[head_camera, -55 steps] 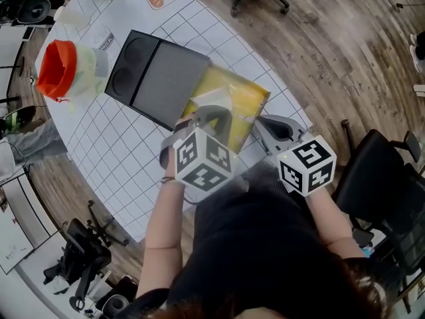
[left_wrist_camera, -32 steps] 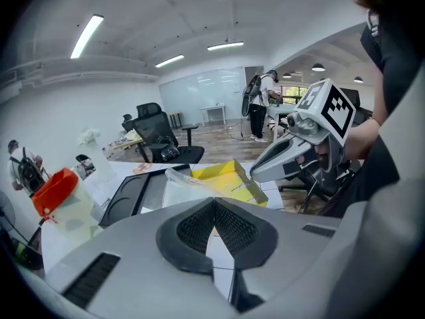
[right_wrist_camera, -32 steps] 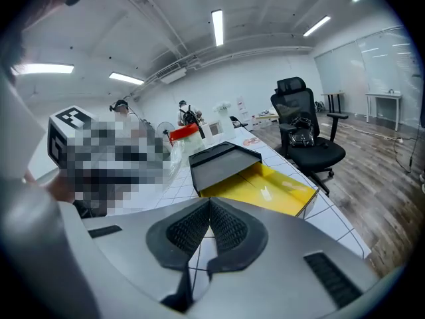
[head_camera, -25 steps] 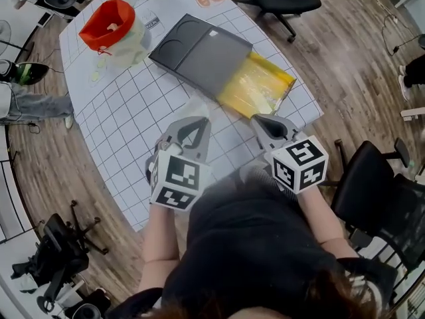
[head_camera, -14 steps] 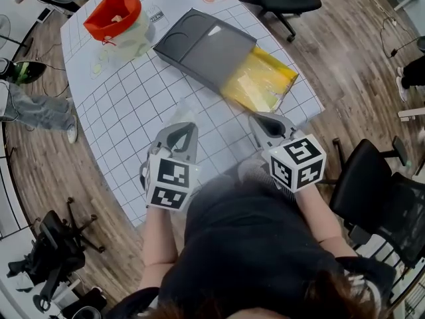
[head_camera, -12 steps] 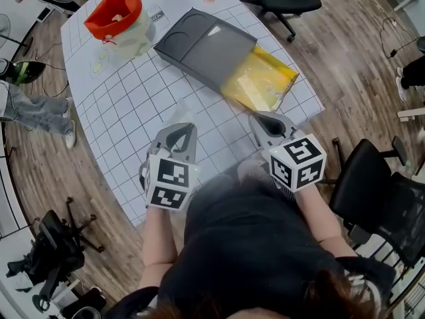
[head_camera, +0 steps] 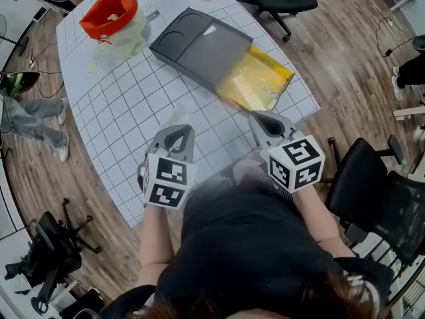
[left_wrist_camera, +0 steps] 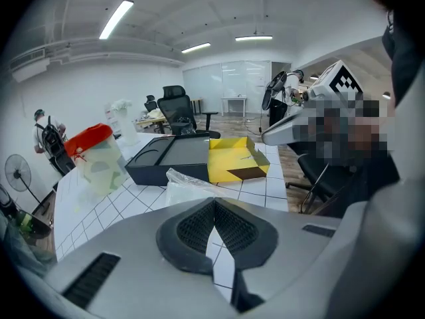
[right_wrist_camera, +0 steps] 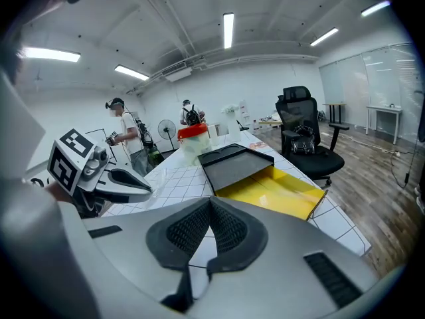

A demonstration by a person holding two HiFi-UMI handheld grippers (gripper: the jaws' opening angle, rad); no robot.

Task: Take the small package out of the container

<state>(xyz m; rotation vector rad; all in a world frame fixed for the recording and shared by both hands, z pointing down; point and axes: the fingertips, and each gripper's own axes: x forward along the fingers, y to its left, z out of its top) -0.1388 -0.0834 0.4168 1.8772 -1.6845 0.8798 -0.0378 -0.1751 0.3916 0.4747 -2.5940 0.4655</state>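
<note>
1. Small package point(left_wrist_camera: 180, 187): crinkled clear plastic pouch lying on the table, outside the container and near its open yellow end.
2. Left gripper point(left_wrist_camera: 214, 203): ribbed dark pads pressed together, pinching the small package's near edge.
3. Container point(head_camera: 260, 80): shallow yellow cardboard tray, half under a matt dark-grey rectangular lid point(head_camera: 196, 44).
4. Right gripper point(right_wrist_camera: 210, 200): pads closed on nothing, near the container's front corner.
5. Table point(head_camera: 123, 108): white, square-gridded, beneath the container.
</note>
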